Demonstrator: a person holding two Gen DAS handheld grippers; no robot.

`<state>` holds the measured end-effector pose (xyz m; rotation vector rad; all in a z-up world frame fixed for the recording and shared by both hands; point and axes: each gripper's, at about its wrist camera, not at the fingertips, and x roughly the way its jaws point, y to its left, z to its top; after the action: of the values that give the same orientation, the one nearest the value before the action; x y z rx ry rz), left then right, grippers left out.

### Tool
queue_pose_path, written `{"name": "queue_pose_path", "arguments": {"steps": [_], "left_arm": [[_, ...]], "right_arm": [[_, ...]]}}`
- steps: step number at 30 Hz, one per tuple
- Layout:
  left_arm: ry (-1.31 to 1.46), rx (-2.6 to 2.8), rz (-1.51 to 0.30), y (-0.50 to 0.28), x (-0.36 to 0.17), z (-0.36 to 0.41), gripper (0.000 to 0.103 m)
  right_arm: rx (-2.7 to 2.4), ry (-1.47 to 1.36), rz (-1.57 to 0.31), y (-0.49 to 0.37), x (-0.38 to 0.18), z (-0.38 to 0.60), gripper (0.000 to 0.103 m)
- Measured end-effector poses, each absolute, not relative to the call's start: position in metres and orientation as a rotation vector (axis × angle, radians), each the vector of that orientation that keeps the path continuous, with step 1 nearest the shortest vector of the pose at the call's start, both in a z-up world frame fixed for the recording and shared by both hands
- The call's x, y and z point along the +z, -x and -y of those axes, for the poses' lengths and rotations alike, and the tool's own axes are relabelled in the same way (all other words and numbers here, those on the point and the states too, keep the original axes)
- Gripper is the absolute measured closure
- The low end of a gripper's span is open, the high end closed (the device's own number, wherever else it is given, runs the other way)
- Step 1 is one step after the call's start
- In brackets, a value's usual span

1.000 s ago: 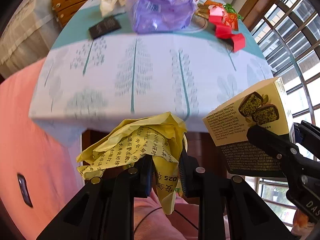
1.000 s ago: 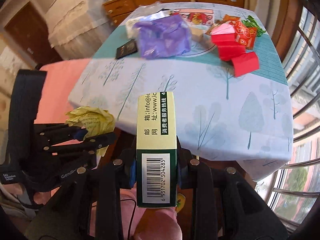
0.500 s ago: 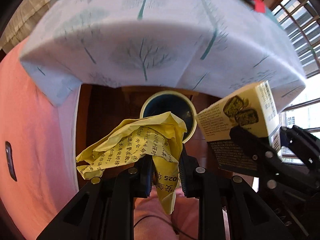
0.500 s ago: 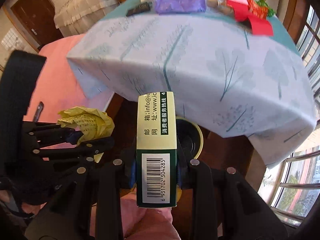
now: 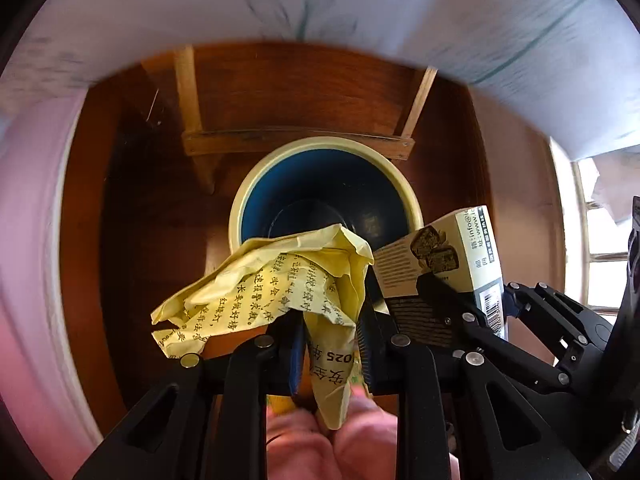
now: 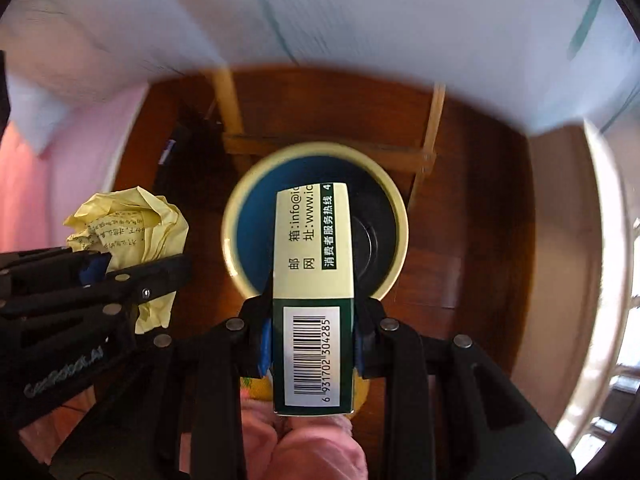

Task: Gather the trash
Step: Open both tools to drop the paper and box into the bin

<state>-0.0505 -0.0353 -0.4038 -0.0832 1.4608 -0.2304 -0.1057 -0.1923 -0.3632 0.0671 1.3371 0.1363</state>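
Left wrist view shows the left gripper [image 5: 328,332] clenched on crumpled yellow paper [image 5: 260,296] near the blue bin [image 5: 324,200]. Right gripper [image 6: 314,338] clamps the snack box [image 6: 312,260] over its rim; I'd centre each above the opening before releasing.

my left tongs [image 5: 328,332]: matt black plastic | paper [image 5: 256,288]: crumpled, yellow | box [image 6: 312,264]: smooth card | bin [image 5: 256,184]: glossy plastic | floor [image 5: 140,220]: polished wood
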Motion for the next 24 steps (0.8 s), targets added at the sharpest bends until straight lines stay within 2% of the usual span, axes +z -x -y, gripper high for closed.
{"name": "queue_pose_path", "arguments": {"steps": [7,12,13,15,16,19,24], "left_arm": [[0.015,-0.260,-1.462,0.021,-0.477,0.045,0.078],[-0.005,-0.264,-1.502,0.013,-0.506,0.040,0.061],[-0.003,-0.264,-1.503,0.012,-0.508,0.040,0.059],[0.002,-0.259,-1.492,0.011,-0.505,0.035,0.047],[0.003,-0.257,-1.487,0.011,-0.502,0.034,0.045],[0.003,-0.236,-1.469,0.011,-0.499,0.029,0.043],[0.016,-0.171,-1.437,0.017,-0.477,0.016,0.043]], "right_arm": [[0.106,-0.112,-1.352,0.082,-0.441,0.202,0.077],[0.102,-0.125,-1.392,0.066,-0.491,0.201,0.076],[0.098,-0.126,-1.400,0.064,-0.497,0.202,0.076],[0.094,-0.126,-1.411,0.058,-0.507,0.202,0.075],[0.094,-0.127,-1.413,0.057,-0.508,0.202,0.074],[0.101,-0.127,-1.407,0.053,-0.507,0.202,0.063],[0.107,-0.136,-1.410,0.050,-0.496,0.203,0.062]]}}
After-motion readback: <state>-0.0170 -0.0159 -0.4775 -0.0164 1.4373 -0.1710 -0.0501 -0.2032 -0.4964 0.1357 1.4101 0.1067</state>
